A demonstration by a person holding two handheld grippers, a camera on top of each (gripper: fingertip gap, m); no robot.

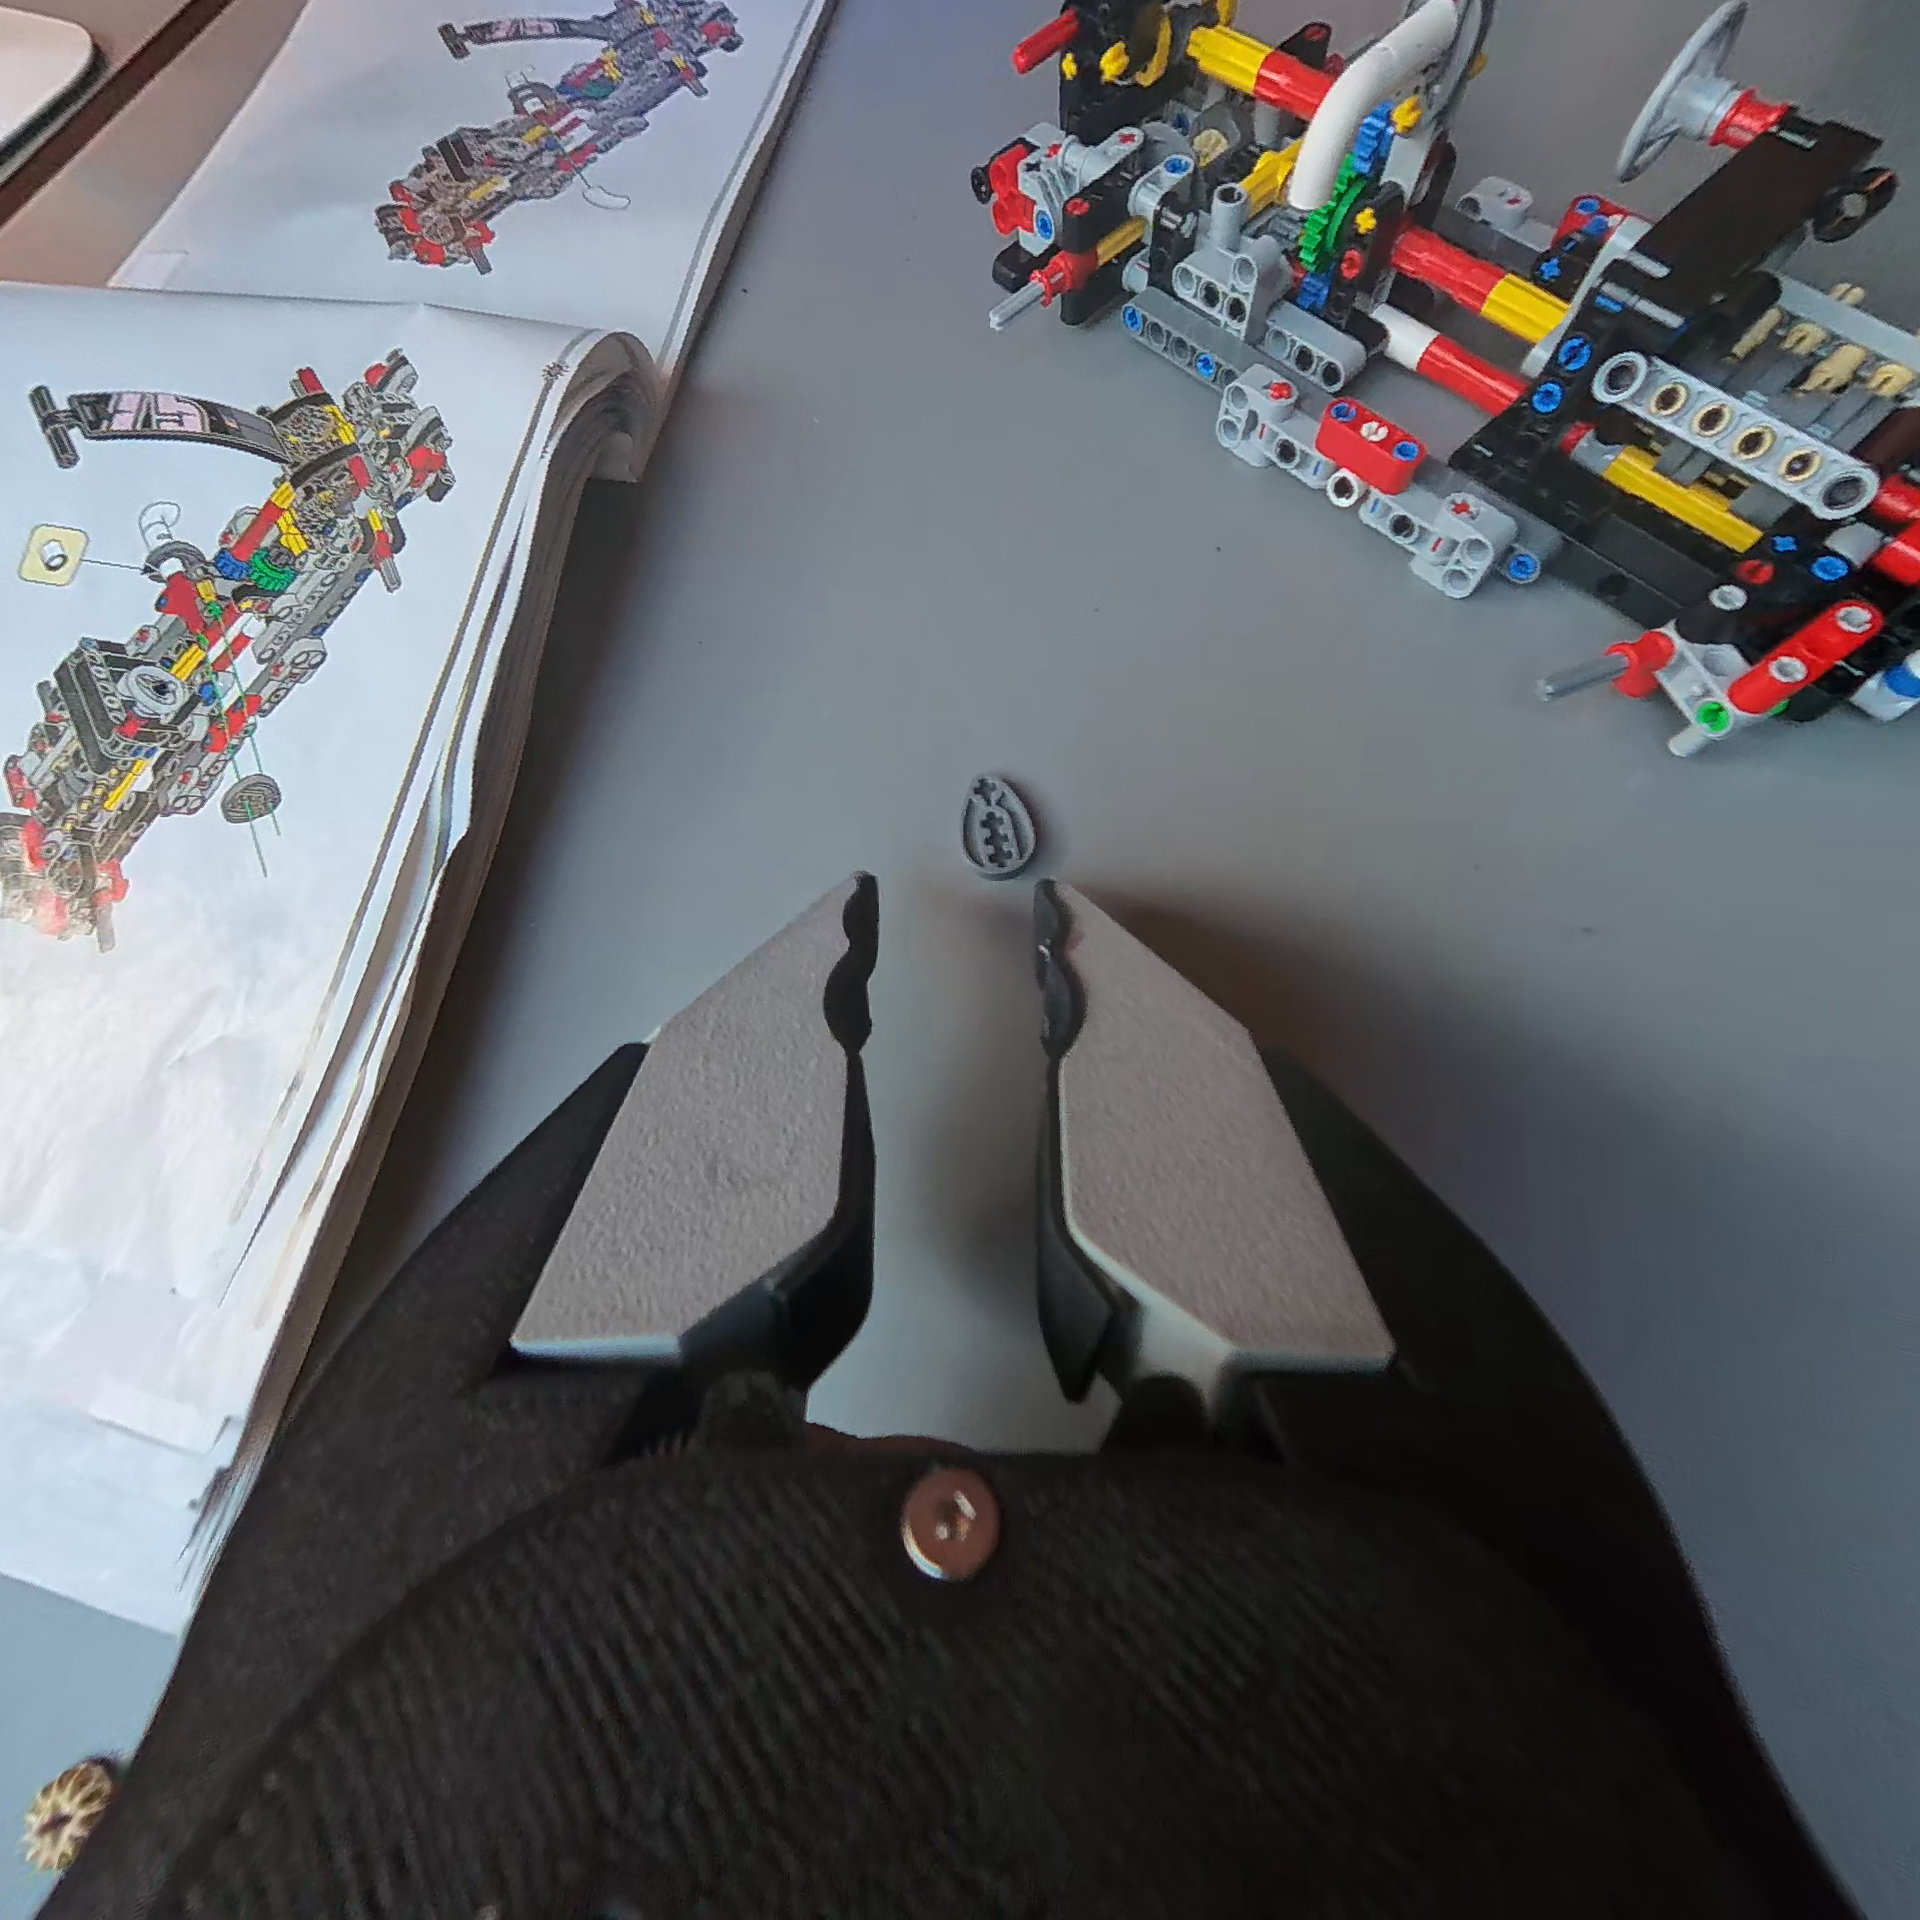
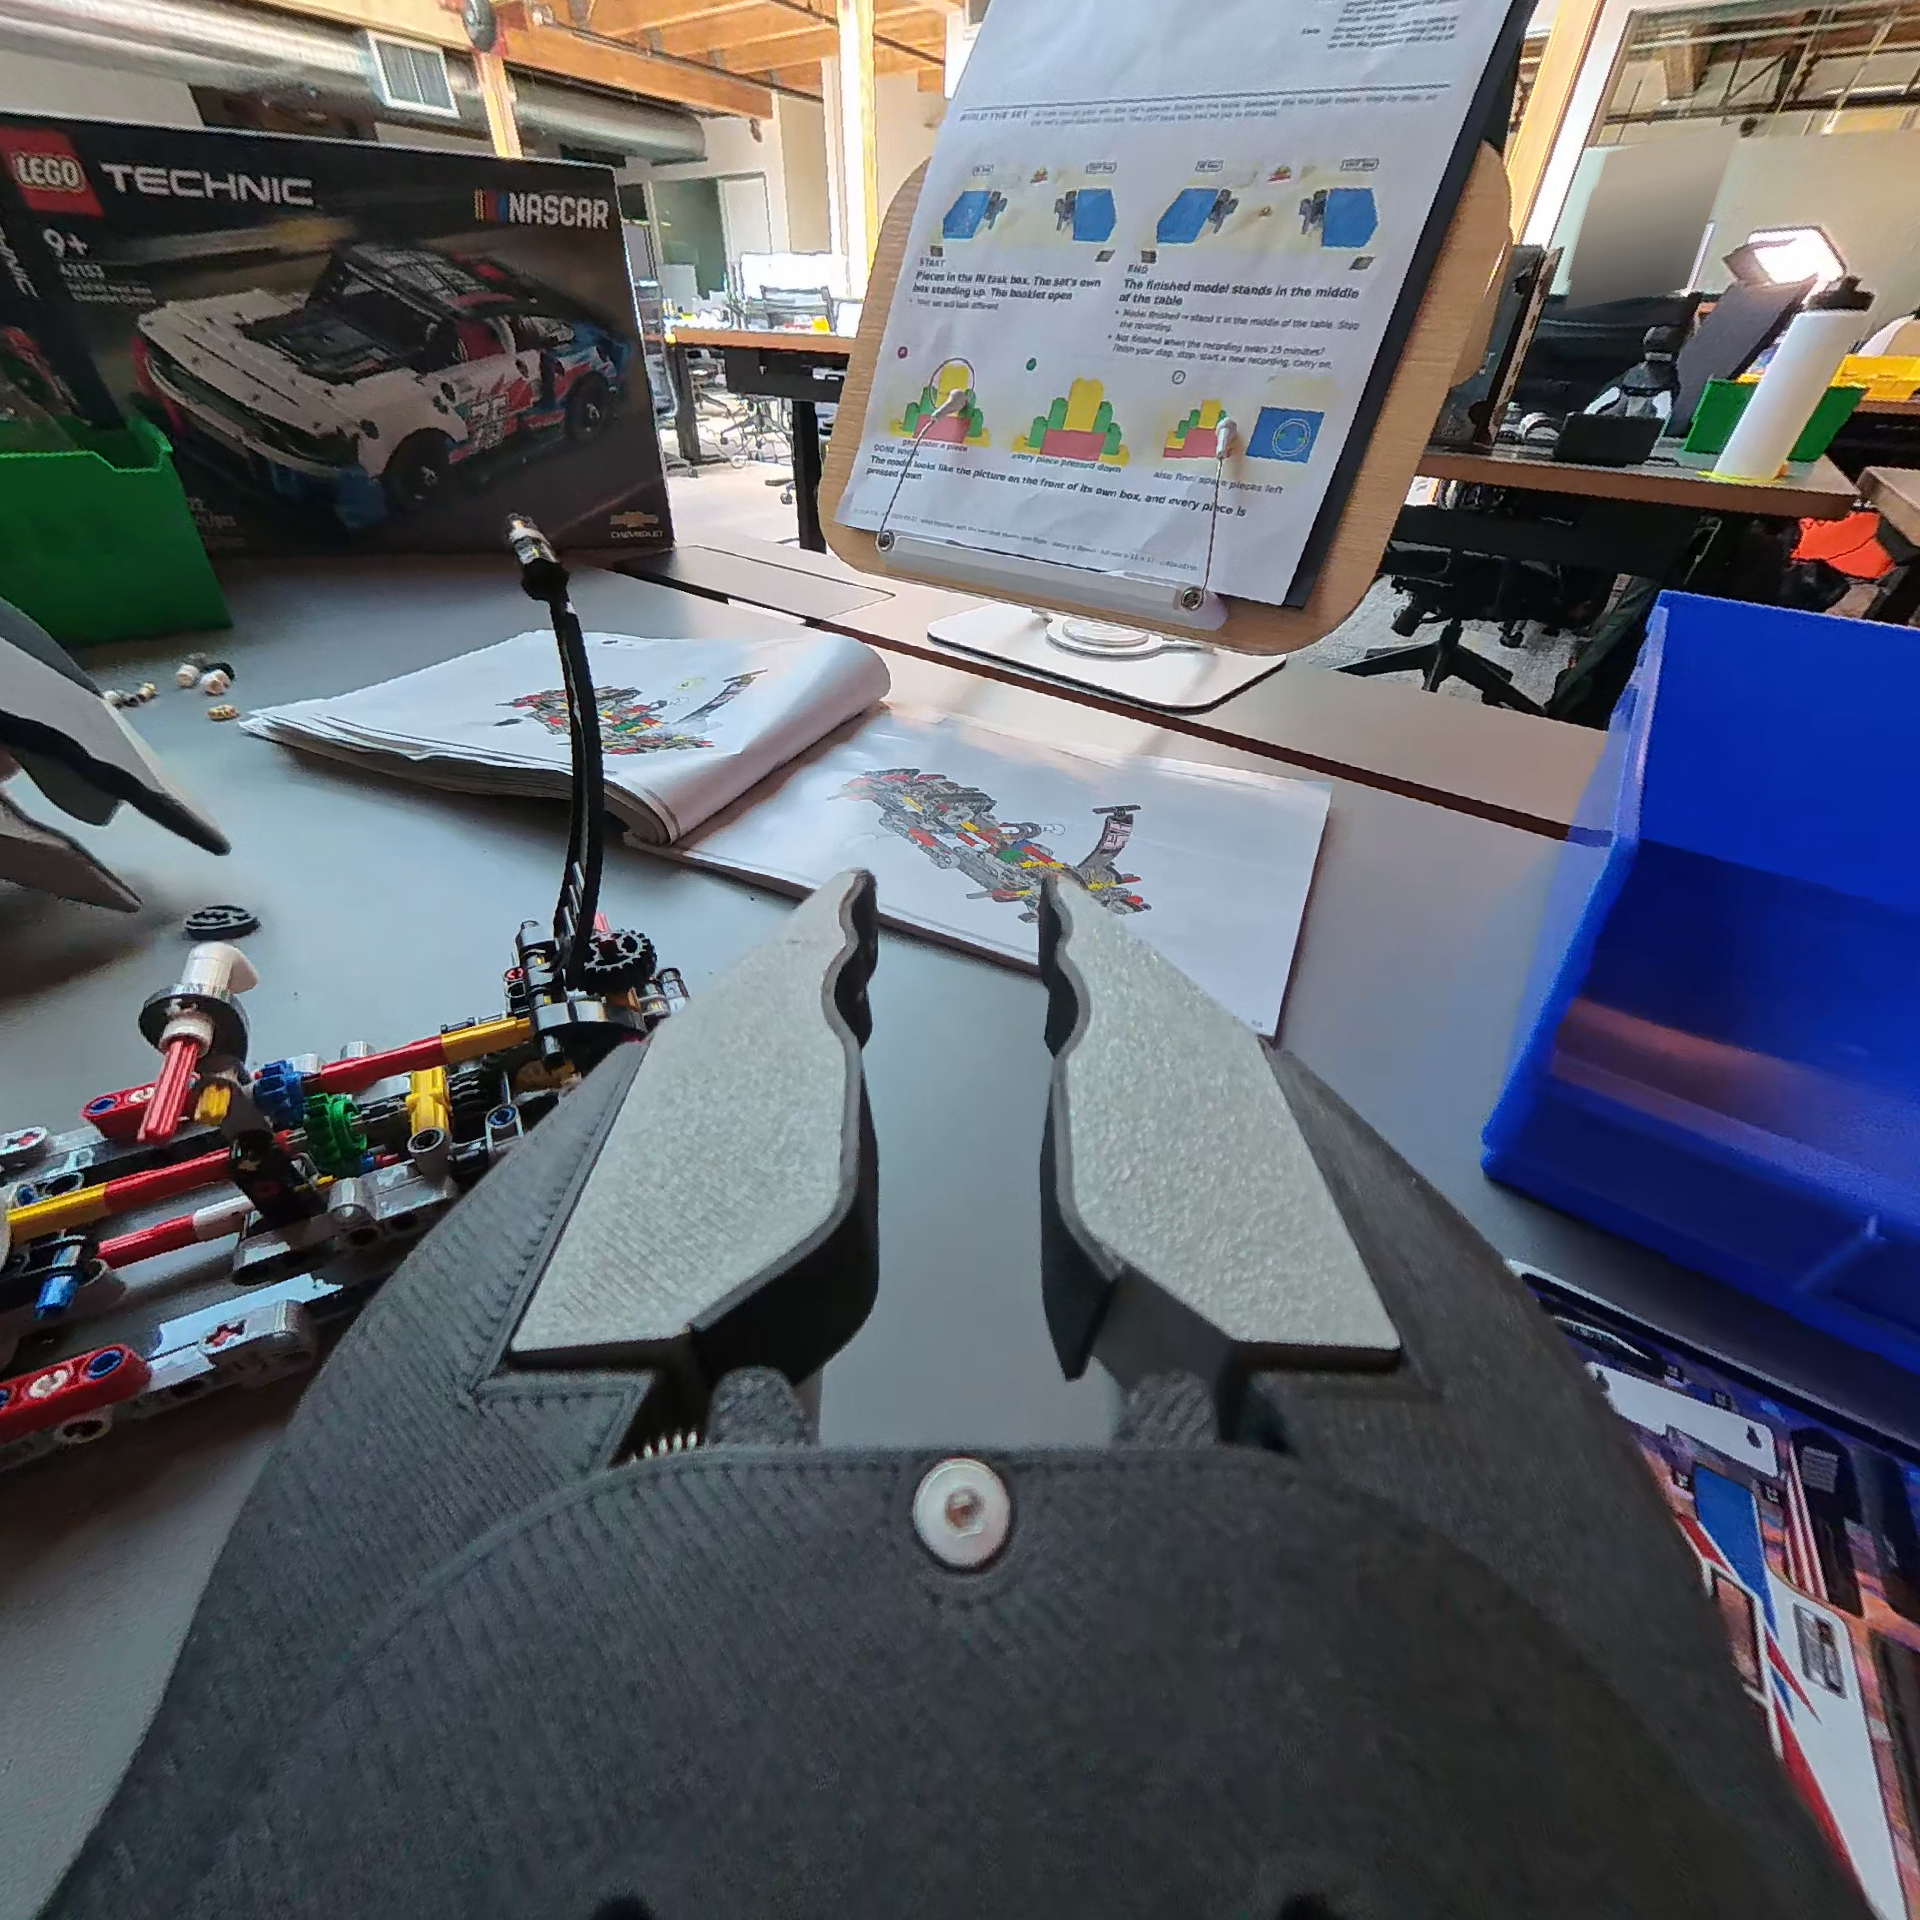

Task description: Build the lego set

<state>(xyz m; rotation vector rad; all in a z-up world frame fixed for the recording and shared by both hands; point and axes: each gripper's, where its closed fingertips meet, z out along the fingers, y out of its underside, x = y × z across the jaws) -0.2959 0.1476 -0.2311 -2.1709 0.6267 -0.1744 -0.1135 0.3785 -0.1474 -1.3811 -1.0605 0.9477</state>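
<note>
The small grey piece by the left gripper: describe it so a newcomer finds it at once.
On the grey table, between the open booklet and the part-built model, it lies just ahead of the left gripper. The small grey piece is flat, egg-shaped, slotted, and alone.

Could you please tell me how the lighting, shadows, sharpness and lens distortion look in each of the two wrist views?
Left wrist view: soft even light; the left gripper casts a dark shadow on the grey table; the small grey oval piece is sharp. Right wrist view: bright backlight washes out the booklet, the blue bin looks smeared, and wide-angle bending curves the edges.
</note>
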